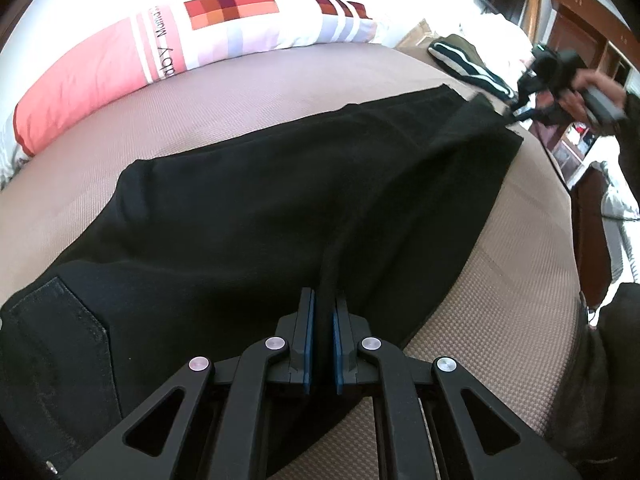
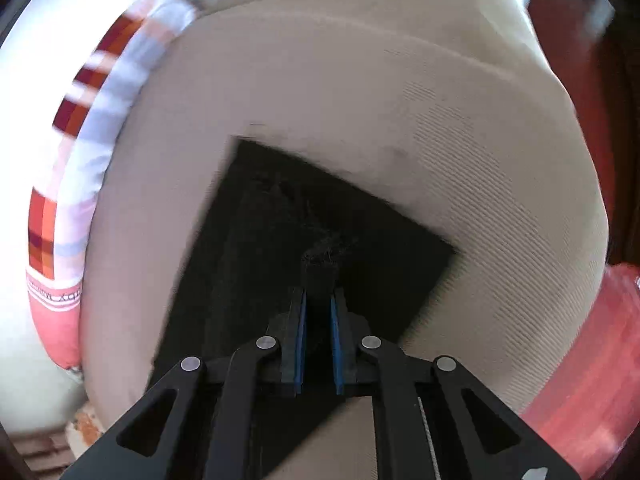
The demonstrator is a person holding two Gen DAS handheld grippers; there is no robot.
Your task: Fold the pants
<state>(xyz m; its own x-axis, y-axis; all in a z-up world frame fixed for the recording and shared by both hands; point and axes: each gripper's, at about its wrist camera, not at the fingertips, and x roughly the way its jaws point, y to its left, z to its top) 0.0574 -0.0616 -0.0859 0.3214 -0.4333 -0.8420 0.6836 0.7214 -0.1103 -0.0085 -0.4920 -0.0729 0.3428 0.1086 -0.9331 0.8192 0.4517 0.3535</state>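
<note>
Black pants [image 1: 248,200] lie along a tan mattress [image 1: 240,84], back pocket at the near left, leg ends at the far right. My left gripper [image 1: 323,300] is shut on a raised fold of the pants' near edge. The right gripper [image 1: 516,114] shows at the far right, held by a hand, at the leg end. In the right wrist view my right gripper [image 2: 319,296] is shut on a bunched bit of the black pants [image 2: 304,216], which hang over the mattress [image 2: 400,100]. That view is motion blurred.
A long pink, white and checked pillow [image 1: 120,68] lies along the mattress's far side and shows in the right wrist view [image 2: 68,184]. A dark striped garment [image 1: 464,60] lies at the far right. Brown wooden furniture [image 1: 576,32] stands beyond the bed.
</note>
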